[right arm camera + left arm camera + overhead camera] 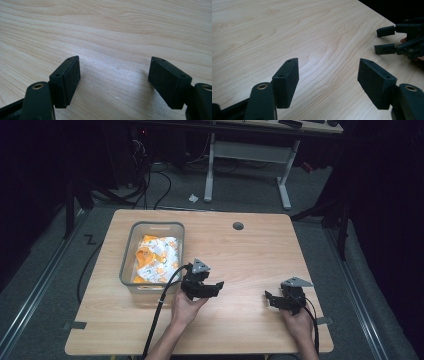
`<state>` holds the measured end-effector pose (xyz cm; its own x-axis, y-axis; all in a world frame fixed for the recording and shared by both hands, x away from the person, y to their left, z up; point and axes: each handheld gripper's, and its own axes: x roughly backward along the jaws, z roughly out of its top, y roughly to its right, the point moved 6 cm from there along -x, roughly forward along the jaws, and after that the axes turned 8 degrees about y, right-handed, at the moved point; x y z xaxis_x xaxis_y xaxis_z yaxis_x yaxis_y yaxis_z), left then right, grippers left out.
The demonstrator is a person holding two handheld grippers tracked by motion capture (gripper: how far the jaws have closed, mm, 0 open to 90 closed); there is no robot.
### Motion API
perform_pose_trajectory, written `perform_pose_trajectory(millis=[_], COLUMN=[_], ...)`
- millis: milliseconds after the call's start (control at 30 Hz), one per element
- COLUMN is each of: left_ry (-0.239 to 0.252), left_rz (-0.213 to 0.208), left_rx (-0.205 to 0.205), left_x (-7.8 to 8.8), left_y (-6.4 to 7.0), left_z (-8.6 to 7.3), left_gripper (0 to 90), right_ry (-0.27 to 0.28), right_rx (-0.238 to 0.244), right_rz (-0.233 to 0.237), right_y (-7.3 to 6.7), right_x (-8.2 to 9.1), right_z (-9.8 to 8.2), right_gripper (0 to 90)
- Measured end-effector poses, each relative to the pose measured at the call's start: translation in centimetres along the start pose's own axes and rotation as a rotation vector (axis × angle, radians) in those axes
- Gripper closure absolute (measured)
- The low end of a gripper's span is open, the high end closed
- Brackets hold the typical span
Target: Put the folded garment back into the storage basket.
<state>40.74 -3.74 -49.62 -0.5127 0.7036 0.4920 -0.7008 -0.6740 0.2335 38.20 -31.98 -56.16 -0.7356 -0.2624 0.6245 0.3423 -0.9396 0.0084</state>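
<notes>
Your left gripper (212,287), jaws apart and empty, sits nearer the bin (129,251) of orange-and-white packets (156,258); they lie at its ten o'clock, long axis running twelve-to-six.

One light wooden surface (250,255) is sitting in the room. One clear plastic bin (129,254) is resting on it. Several orange and white packets (156,257) are lying inside, too jumbled to count. Two black tools are hovering: the left tool (211,289) and the right tool (270,299).
</notes>
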Motion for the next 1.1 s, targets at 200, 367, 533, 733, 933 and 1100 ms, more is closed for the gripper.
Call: perform_pose_trajectory(millis=[200, 367, 533, 733, 933, 1100], left_ry=[-0.01, -0.024, -0.036, -0.045, -0.06, -0.07], left_rz=[0.01, 0.021, 0.026, 0.032, 0.038, 0.05], left_rx=[0.002, -0.012, -0.004, 0.005, 0.003, 0.013], left_x=[-0.7, -1.2, -1.6, -2.0, -2.6, -3.1], left_y=[0.0, 0.0, -0.2, -0.3, -0.3, -0.4], left_z=[-0.5, -0.9, -1.5, -2.0, -2.6, -3.4], left_gripper=[33.7, 33.7, 33.7, 33.7, 33.7, 33.7], right_ry=[0.0, 0.0, 0.0, 0.0, 0.001, 0.001], right_rx=[0.0, 0.001, 0.001, 0.002, 0.001, 0.003], right_rz=[0.0, 0.0, 0.0, 0.0, -0.001, -0.001], right_y=[0.0, 0.0, 0.0, 0.0, 0.0, 0.0], right_x=[0.0, 0.0, 0.0, 0.0, 0.0, 0.0], right_z=[0.0, 0.0, 0.0, 0.0, 0.0, 0.0], right_gripper=[26.0, 26.1, 26.1, 26.1, 26.1, 26.1])
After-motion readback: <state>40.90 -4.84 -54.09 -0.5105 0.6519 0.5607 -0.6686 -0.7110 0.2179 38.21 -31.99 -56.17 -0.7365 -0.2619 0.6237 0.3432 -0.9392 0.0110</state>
